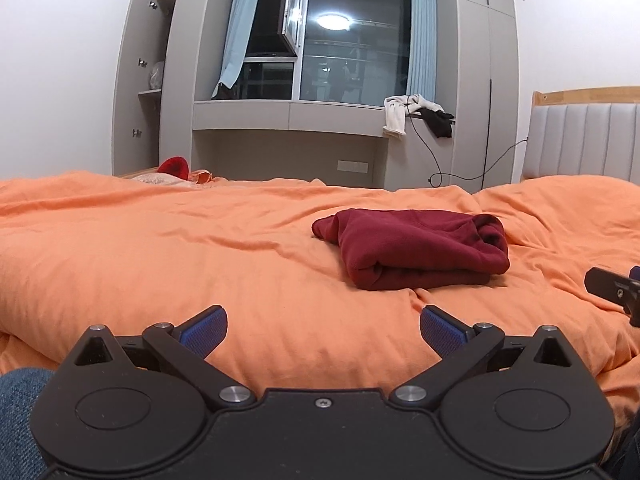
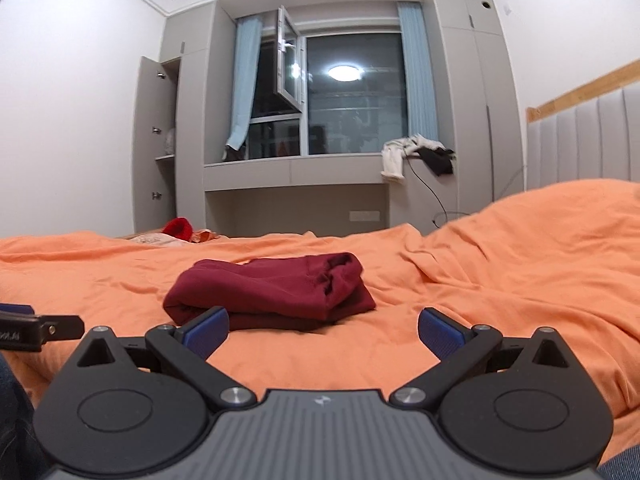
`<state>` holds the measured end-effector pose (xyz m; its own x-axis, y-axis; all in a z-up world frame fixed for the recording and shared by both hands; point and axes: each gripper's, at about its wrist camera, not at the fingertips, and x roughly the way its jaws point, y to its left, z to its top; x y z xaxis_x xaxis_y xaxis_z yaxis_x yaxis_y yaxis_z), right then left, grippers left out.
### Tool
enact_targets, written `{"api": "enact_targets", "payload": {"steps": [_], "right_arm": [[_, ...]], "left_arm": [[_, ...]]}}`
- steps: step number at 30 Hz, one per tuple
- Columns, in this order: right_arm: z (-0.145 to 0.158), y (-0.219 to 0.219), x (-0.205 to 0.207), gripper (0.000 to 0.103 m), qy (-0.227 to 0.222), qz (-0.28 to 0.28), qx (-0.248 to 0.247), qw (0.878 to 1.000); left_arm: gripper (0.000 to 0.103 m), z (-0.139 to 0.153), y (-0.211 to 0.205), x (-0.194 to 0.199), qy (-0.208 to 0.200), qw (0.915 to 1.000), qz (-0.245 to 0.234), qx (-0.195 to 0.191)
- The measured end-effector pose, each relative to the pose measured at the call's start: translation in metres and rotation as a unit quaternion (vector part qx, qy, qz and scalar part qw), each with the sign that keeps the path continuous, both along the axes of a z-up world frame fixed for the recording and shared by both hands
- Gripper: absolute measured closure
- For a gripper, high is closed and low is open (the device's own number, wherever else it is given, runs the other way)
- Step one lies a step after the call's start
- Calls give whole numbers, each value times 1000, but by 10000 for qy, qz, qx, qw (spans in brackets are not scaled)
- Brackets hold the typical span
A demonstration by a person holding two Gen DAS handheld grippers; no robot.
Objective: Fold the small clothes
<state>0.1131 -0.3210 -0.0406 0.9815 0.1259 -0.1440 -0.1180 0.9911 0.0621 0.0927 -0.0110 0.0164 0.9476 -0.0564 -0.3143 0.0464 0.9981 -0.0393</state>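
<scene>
A dark red garment [image 1: 416, 248] lies folded in a compact stack on the orange bed cover [image 1: 160, 248]. It also shows in the right wrist view [image 2: 272, 292]. My left gripper [image 1: 323, 326] is open and empty, low over the cover, in front of and left of the garment. My right gripper [image 2: 323, 326] is open and empty, just in front of the garment; its left blue pad [image 2: 206, 330] overlaps the garment's near edge in view. The right gripper's tip shows in the left wrist view [image 1: 616, 288], and the left gripper's tip in the right wrist view [image 2: 40, 330].
A red item [image 1: 174, 167] and pale cloths lie at the bed's far edge. A padded headboard [image 1: 584, 140] stands on the right. Grey cabinets and a window ledge with white and black clothes [image 1: 416, 116] are behind. The cover bulges up at the right [image 2: 540, 240].
</scene>
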Motion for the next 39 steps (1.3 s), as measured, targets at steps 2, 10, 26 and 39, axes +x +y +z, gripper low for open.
{"api": "enact_targets", "payload": {"steps": [2,10,26,39], "right_arm": [[-1,-3,0,0,39,-34,56,10000],[-4,-4,4,0,93,-47,11,9999],[-5,-2,4,0,103,-34,-108,9999],[-5,-1,4,0,102,-38,-120,9999]], "left_arm": [[1,-1,0,0,-2,10000,2,26],[1,-1,-2,5,62,10000,35,37],[1,-2,-1,7,118,9999,51,12],[1,-2,-1,7,119,9999,49,14]]}}
